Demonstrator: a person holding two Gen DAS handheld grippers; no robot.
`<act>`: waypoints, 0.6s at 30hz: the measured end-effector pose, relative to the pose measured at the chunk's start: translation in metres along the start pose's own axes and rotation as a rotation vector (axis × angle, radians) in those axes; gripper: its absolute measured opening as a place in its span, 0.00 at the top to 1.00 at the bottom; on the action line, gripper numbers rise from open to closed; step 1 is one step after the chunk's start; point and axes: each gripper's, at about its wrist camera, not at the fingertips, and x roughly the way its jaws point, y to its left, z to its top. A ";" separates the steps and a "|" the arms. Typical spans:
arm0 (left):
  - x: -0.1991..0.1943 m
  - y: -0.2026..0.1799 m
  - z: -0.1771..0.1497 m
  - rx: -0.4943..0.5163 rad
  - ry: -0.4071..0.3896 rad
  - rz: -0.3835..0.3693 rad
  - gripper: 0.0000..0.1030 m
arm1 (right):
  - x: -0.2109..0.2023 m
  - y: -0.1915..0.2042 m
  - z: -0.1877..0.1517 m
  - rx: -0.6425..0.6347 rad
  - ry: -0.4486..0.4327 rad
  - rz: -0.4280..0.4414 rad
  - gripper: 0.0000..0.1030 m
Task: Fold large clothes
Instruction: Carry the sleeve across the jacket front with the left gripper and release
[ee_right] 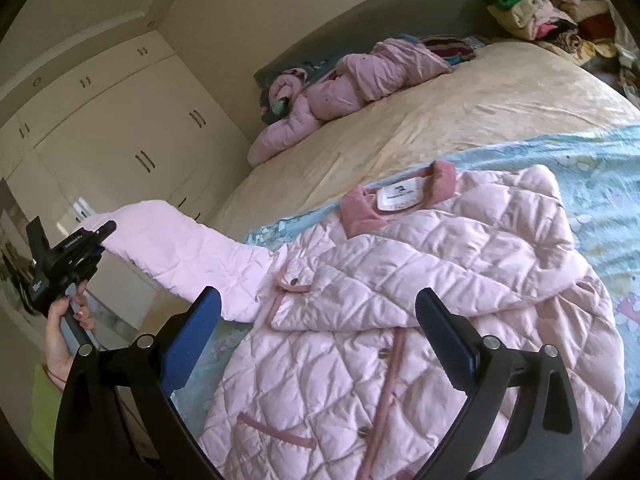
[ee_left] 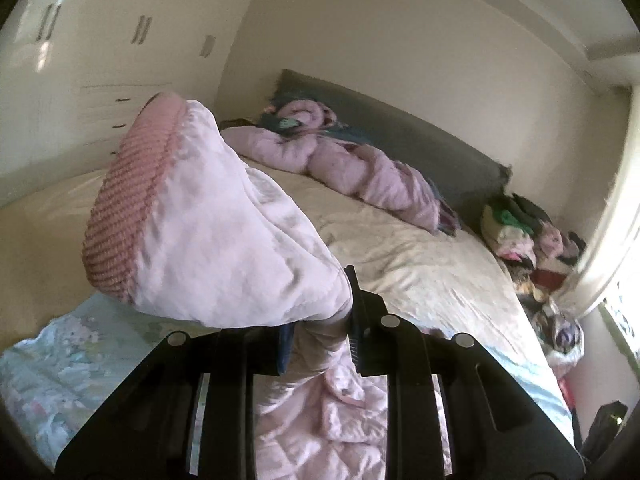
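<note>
Ahead of you, a crumpled mauve puffer coat sprawls by the grey headboard, a heap of mixed clothes beyond. Your pale pink quilted jacket lies on the bed's blue floral sheet. Left tongs pinch its ribbed-cuffed sleeve, stretched sideways; right tongs gape empty above it.
</note>
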 end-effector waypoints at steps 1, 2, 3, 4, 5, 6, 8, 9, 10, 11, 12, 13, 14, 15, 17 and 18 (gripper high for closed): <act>0.002 -0.006 -0.003 0.013 0.005 -0.010 0.86 | -0.002 -0.003 -0.002 0.006 -0.002 -0.002 0.06; 0.005 -0.015 -0.006 0.028 0.012 -0.019 0.86 | -0.003 -0.007 -0.003 0.016 -0.003 -0.001 0.06; 0.008 -0.022 -0.010 0.042 0.020 -0.027 0.86 | -0.005 -0.013 -0.005 0.032 -0.003 -0.001 0.06; 0.011 -0.028 -0.013 0.055 0.027 -0.036 0.86 | -0.006 -0.017 -0.006 0.041 -0.003 -0.002 0.06; 0.015 -0.036 -0.018 0.069 0.036 -0.044 0.86 | -0.008 -0.022 -0.007 0.049 -0.003 -0.002 0.06; 0.020 -0.044 -0.022 0.081 0.045 -0.054 0.86 | -0.010 -0.027 -0.008 0.058 -0.005 -0.004 0.06; 0.030 -0.058 -0.032 0.106 0.069 -0.076 0.86 | -0.014 -0.035 -0.009 0.068 -0.009 -0.011 0.06; 0.035 -0.066 -0.038 0.122 0.083 -0.092 0.86 | -0.017 -0.040 -0.010 0.080 -0.012 -0.011 0.06; 0.039 -0.070 -0.043 0.132 0.092 -0.103 0.86 | -0.018 -0.043 -0.010 0.088 -0.016 -0.015 0.06; 0.046 -0.080 -0.050 0.148 0.109 -0.121 0.86 | -0.020 -0.047 -0.010 0.096 -0.020 -0.020 0.06; 0.053 -0.088 -0.058 0.164 0.126 -0.136 0.86 | -0.022 -0.051 -0.010 0.103 -0.024 -0.023 0.06; 0.059 -0.094 -0.066 0.178 0.143 -0.150 0.86 | -0.025 -0.056 -0.010 0.113 -0.029 -0.029 0.06; 0.064 -0.101 -0.073 0.192 0.158 -0.160 0.86 | -0.026 -0.059 -0.009 0.119 -0.033 -0.034 0.06; 0.068 -0.106 -0.080 0.204 0.173 -0.167 0.86 | -0.028 -0.062 -0.010 0.126 -0.038 -0.038 0.06; 0.080 -0.118 -0.098 0.234 0.211 -0.186 0.86 | -0.033 -0.071 -0.010 0.145 -0.054 -0.050 0.06; 0.084 -0.122 -0.107 0.241 0.225 -0.194 0.86 | -0.035 -0.075 -0.010 0.152 -0.059 -0.056 0.06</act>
